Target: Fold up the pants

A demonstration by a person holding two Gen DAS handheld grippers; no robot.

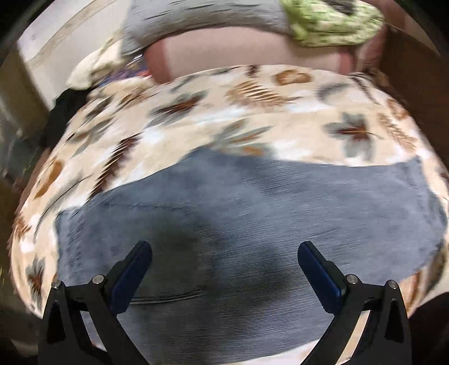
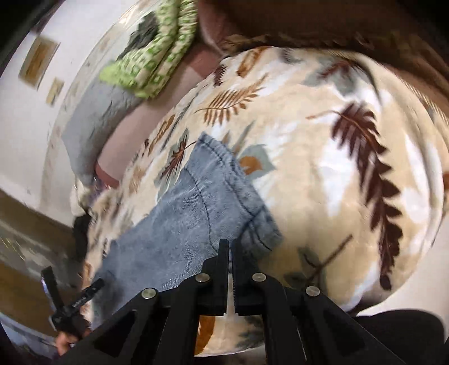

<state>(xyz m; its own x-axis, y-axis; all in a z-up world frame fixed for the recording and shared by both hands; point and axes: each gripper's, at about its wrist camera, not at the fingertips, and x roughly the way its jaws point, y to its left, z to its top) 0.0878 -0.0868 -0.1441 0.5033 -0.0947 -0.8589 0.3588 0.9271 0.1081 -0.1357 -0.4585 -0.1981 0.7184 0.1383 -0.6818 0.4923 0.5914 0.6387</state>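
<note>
Blue jeans lay flat on a leaf-print blanket, one gripper spread above them and the other pressed together at their edge.

The jeans (image 1: 238, 202) stretched across the near part of the cream blanket (image 1: 252, 112) (brown and grey leaves all over it); the left gripper (image 1: 224, 250) hung above the denim with its jaws spread wide and nothing between them; the right gripper (image 2: 230, 244) had its jaws pressed together, tips over the stitched edge of the jeans (image 2: 196, 213), though whether any cloth was pinched could not be told; beyond the blanket (image 2: 322, 157) sat a pink cushion (image 1: 238, 53), a grey cloth (image 1: 202, 14) and a green patterned bundle (image 1: 331, 25); the view was blurred.
</note>
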